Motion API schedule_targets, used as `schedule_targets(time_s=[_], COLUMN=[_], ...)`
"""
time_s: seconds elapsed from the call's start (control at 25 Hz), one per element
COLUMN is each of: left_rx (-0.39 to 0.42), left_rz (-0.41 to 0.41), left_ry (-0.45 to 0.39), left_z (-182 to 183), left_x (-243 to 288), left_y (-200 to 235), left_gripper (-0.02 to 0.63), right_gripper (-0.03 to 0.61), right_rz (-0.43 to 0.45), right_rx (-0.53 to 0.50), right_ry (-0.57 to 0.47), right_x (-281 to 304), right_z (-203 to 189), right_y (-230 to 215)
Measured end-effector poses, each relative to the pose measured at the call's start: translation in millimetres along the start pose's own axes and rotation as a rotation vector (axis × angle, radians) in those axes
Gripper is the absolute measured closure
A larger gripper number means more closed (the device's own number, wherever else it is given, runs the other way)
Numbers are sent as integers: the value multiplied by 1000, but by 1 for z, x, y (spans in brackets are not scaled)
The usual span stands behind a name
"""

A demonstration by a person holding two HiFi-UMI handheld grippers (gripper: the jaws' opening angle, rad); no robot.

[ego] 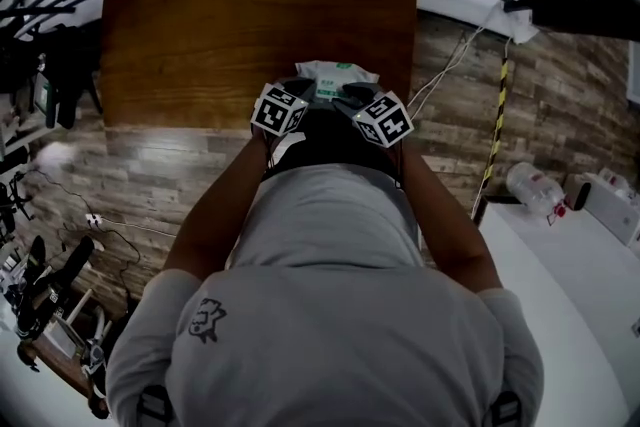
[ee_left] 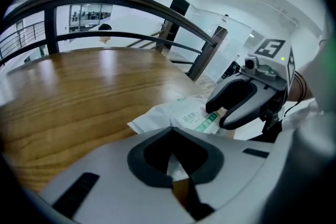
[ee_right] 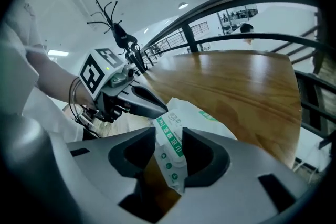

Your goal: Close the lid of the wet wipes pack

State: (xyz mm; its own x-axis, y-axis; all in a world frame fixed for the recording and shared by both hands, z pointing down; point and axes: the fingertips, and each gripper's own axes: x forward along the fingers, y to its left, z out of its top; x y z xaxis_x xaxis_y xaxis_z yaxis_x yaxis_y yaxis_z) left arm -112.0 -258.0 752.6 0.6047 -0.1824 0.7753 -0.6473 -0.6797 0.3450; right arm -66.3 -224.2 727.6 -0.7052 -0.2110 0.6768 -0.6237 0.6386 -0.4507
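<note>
The white wet wipes pack (ego: 336, 75) with green print lies at the near edge of the wooden table (ego: 250, 25), right in front of me. Both grippers are on it from the near side. In the left gripper view, my left gripper (ee_left: 176, 161) is shut on a thin white corner of the pack (ee_left: 181, 115). My right gripper (ee_right: 169, 148) is shut on the pack's end, and a strip with a green label (ee_right: 169, 140) stands between its pads. Each gripper sees the other: the right gripper (ee_left: 245, 98) and the left gripper (ee_right: 134, 98). The lid itself is not visible.
A dark metal railing (ee_left: 131, 8) runs behind the table's far side. The floor (ego: 160, 185) beside the table is wood plank. A white counter (ego: 570, 275) with a bottle stands at the right, and cables (ego: 450, 65) trail along the floor.
</note>
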Motion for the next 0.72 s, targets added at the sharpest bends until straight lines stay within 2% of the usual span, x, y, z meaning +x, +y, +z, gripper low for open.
schedule_targets(time_s=[0.16, 0.32, 0.72], left_rx=[21, 34, 33], left_rz=[-4, -7, -13], left_ry=[8, 8, 4], left_z=[-1, 1, -1], left_x=[1, 1, 4], left_y=[0, -2, -2], left_gripper=[604, 604, 604], right_gripper=[414, 443, 453], right_rz=[-84, -156, -277], right_rx=[-16, -36, -141], right_ry=[24, 29, 111], right_x=[10, 11, 18], right_z=[-6, -9, -18], right_y=[-5, -11, -11])
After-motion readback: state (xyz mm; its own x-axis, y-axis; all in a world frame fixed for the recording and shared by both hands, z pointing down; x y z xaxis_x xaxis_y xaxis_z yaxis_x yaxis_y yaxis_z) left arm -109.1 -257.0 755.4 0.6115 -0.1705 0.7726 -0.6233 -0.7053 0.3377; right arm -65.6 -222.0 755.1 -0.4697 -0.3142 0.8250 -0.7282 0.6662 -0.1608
